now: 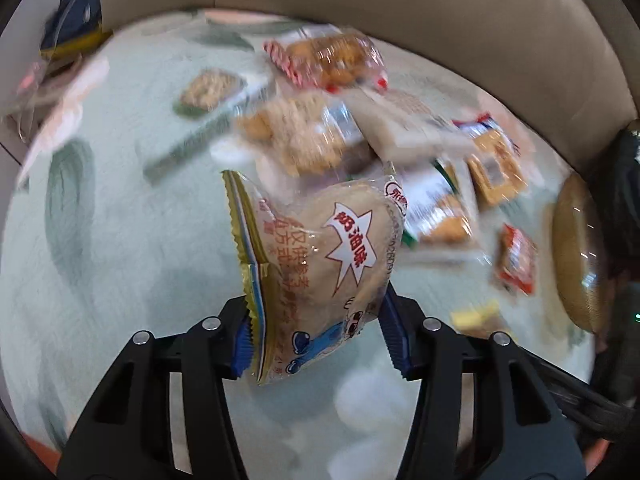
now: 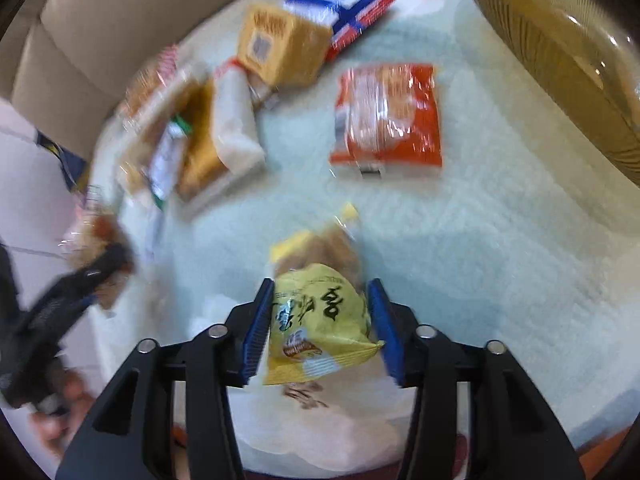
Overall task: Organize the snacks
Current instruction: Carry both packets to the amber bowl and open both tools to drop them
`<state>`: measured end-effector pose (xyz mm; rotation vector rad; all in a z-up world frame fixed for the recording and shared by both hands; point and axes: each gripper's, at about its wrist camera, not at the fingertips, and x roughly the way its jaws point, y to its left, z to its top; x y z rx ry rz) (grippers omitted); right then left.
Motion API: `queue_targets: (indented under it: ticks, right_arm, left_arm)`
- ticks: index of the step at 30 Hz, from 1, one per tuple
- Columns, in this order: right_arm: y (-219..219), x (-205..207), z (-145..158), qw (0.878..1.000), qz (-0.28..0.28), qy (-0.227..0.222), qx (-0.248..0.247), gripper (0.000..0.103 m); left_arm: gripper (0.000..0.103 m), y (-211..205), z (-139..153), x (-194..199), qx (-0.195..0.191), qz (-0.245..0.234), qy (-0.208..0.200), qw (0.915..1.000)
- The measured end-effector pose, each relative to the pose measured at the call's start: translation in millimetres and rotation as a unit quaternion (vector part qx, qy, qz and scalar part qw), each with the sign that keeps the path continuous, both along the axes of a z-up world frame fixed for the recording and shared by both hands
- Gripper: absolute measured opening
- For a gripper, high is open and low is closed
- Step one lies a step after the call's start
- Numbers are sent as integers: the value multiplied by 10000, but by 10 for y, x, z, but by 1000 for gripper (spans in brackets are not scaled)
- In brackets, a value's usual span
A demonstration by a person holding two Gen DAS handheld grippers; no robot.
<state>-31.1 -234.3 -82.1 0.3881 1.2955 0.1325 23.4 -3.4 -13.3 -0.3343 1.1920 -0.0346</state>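
Observation:
My left gripper (image 1: 316, 336) is shut on a clear-wrapped round pastry packet (image 1: 320, 256) with a gold serrated edge and red lettering, held above the pale green cloth. My right gripper (image 2: 320, 332) is shut on a small yellow snack packet (image 2: 320, 320) just above the same cloth. Beyond the left gripper lies a blurred pile of snack packets (image 1: 360, 120). Ahead of the right gripper lie an orange packet (image 2: 388, 116), a yellow box-like packet (image 2: 276, 44) and a blue-and-red striped packet (image 2: 344, 4). The left gripper with its pastry packet (image 2: 92, 264) shows blurred at the left of the right wrist view.
An amber glass bowl (image 2: 560, 52) stands at the right, also visible as the bowl (image 1: 576, 256) in the left wrist view. A beige leather sofa (image 1: 400, 4) runs behind the table. A dark blue bag (image 1: 76, 8) sits far left. Bare cloth (image 1: 120, 240) lies to the left.

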Motion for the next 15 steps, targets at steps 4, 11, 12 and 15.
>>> queue_targets:
  ticks: [4, 11, 12, 15]
  right_arm:
    - [89, 27, 72, 9991, 127, -150, -384, 72]
    - [647, 47, 243, 9664, 838, -839, -2281, 85]
    - [673, 31, 210, 9662, 896, -793, -2284, 85]
    - [669, 68, 11, 9679, 922, -438, -2296, 62]
  left_arm:
    - [52, 75, -92, -156, -462, -135, 63, 9988]
    - [52, -74, -360, -160, 282, -223, 160, 9992]
    - [52, -101, -379, -138, 299, -239, 193, 9991]
    - [53, -93, -415, -109, 71, -250, 242, 9994]
